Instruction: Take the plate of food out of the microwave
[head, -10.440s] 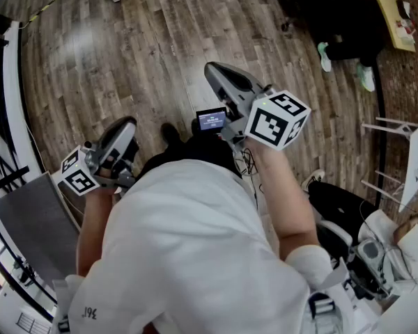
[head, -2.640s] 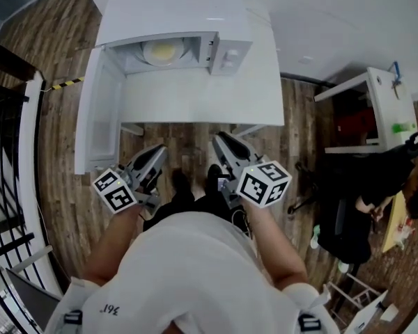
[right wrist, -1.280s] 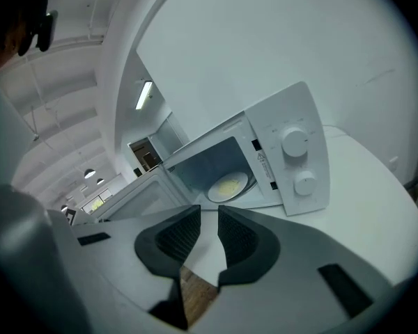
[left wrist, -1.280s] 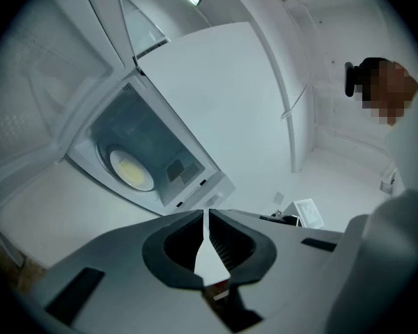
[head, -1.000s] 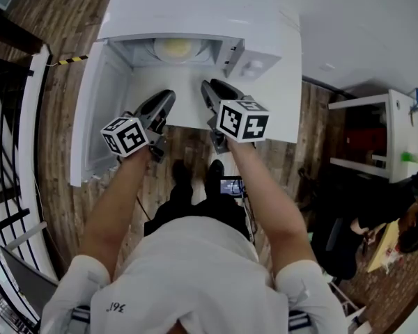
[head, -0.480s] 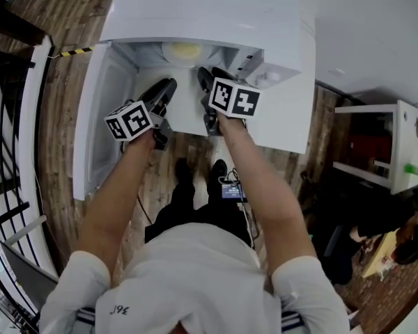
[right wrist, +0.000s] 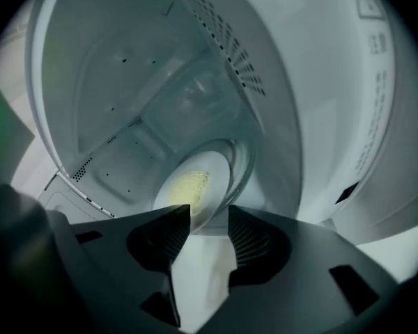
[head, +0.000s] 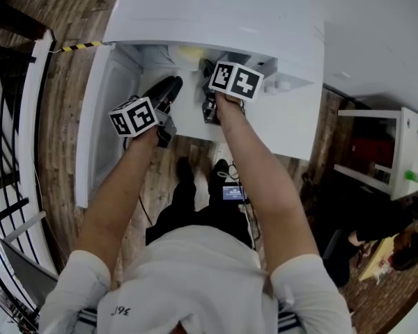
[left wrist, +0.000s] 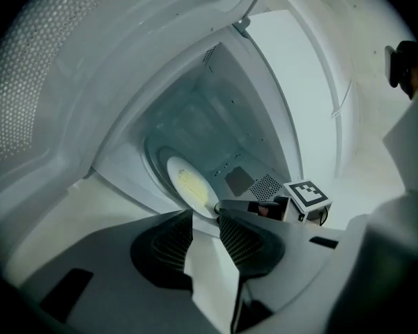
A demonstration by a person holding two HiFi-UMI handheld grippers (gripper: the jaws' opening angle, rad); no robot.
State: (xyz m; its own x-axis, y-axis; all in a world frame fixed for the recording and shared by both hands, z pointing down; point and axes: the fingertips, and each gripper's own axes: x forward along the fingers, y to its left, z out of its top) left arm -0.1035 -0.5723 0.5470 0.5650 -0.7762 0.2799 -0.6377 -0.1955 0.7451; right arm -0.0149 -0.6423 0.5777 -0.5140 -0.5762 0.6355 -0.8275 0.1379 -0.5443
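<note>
Head view with both gripper views: approach to the open microwave (head: 216, 12), its door (head: 106, 117) swung out at the left of the frame.

The plate (right wrist: 193, 185) lies flat on the glass turntable (right wrist: 242, 160) on the cavity floor, in the lower centre of the right gripper view. It is a pale, shallow disc with a small mound of yellowish food (right wrist: 187, 184) at its middle. In the head view only a yellow sliver shows under the cabinet's top edge.

The right claw (right wrist: 209, 216) reaches into the cavity. Its jaws have just been opening and stand wide, with nothing pressed between them — the plate's near rim sits just ahead of the gap. The left claw (left wrist: 205, 218) hangs at the cavity mouth. Its jaws have likewise just been opening to a moderate gap and hold nothing, and the plate is well beyond them.

Handling, as judged: the plate looks rigid, smooth-glazed and breakable, and is probably light with so little food on it. A smooth rim is likely to slip in a shallow pinch. The sensible hold is the near rim taken deep between the pads, or opposite rims with one claw each. The plate should be kept level — a tilt could spill the food or knock the rim on the cavity sill.
</note>
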